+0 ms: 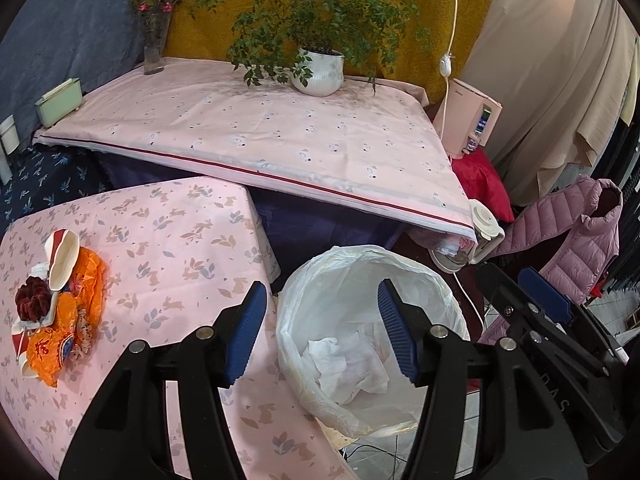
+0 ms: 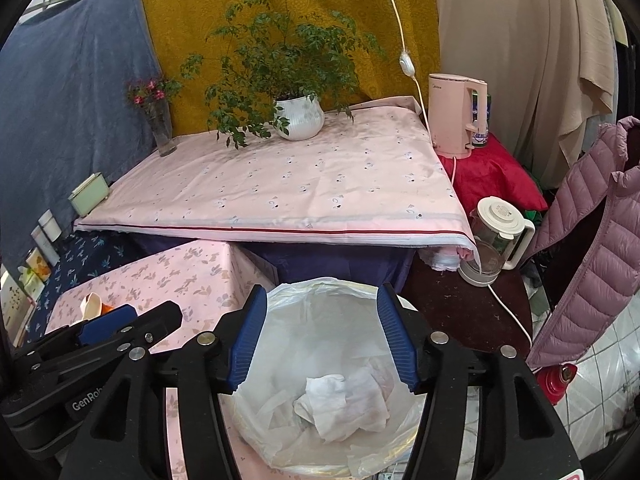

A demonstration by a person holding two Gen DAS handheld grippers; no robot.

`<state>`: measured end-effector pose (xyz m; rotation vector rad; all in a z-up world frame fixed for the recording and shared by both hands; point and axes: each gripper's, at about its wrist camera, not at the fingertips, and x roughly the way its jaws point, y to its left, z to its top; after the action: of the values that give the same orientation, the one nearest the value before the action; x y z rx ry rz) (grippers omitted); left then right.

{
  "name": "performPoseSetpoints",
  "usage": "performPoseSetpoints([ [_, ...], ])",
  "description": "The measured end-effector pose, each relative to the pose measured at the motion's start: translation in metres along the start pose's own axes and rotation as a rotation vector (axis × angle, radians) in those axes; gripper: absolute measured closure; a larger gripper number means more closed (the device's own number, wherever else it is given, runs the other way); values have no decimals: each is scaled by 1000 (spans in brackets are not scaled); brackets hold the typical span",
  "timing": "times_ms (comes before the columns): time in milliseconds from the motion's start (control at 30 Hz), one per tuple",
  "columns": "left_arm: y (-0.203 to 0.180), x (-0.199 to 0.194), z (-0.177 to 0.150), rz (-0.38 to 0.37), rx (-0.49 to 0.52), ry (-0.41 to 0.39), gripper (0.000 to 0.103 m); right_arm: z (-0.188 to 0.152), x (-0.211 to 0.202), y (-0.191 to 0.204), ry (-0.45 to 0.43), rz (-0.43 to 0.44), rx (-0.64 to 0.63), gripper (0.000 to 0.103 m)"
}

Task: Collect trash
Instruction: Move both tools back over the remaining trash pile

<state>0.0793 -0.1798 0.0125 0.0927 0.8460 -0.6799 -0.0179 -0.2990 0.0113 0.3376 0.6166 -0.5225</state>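
**A:** Where does the trash lie?

**B:** One crumpled white tissue (image 2: 340,404) sits at the bottom of the lined bin (image 2: 280,300). The remaining trash pile (image 1: 60,312) (orange wrapper, flattened paper cups, a dark red crumpled clump) rests on the rabbit-print cloth (image 1: 172,240) of the low table, well left of the bin.

**A:** And the grippers?

**B:** The right gripper (image 2: 322,336) hangs over the bin mouth, jaws spread, nothing between them. The left gripper (image 1: 322,332) is likewise spread and empty, between the pile and the bin.

**A:** What could go wrong from here?

**B:** Three risks, by judgement. First, the pile is loose and mixed; a single pinch may lift only the wrapper and scatter the cups across the cloth. Second, a low approach could snag the cloth and drag it. Third, the bin liner stands loose at the rim; a finger brushing it could pull it inward or tip the bin. The two grippers are also near each other, so a crossing reach risks a knock.
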Motion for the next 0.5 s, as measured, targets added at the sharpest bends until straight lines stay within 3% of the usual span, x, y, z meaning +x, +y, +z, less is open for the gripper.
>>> performPoseSetpoints([
  [500,52,-19,0,43,-89,-39,39,-2,2,44,12,36,-57,45],
])
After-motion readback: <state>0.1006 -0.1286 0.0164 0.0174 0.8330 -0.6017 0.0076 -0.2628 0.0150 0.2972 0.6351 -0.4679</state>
